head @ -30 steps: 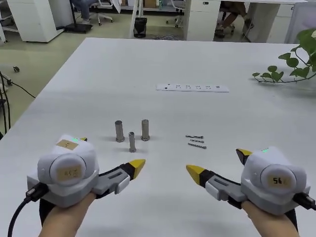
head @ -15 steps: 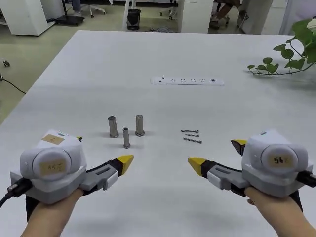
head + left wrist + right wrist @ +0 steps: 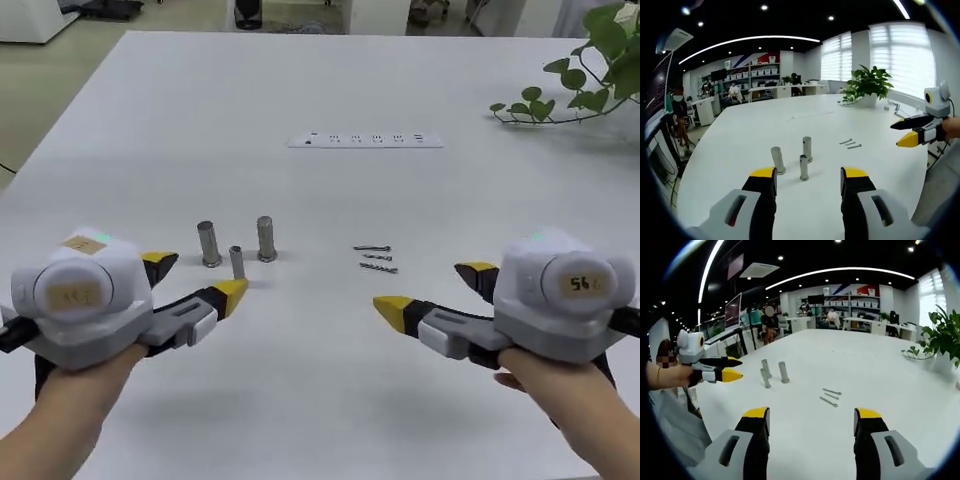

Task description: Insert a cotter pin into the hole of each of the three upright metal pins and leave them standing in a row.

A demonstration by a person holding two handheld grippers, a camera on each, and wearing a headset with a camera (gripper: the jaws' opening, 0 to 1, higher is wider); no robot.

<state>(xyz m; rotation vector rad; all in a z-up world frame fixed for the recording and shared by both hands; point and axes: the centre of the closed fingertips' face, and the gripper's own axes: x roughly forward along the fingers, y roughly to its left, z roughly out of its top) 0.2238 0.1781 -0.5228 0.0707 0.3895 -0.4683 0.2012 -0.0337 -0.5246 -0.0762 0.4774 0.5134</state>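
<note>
As left gripper [image 3: 197,276] and right gripper [image 3: 435,287] hover with jaws apart, empty, metal pins [image 3: 237,262] stand clustered ahead; cotter pins [image 3: 377,258] beside; power strip [image 3: 365,140], plant [image 3: 605,30] beyond

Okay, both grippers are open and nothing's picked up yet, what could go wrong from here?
The three metal pins stand close together, unsupported; the left gripper reaching for one could topple its neighbours. The cotter pins are thin and lie flat, bunched, so the right gripper may slip or drag two.
</note>
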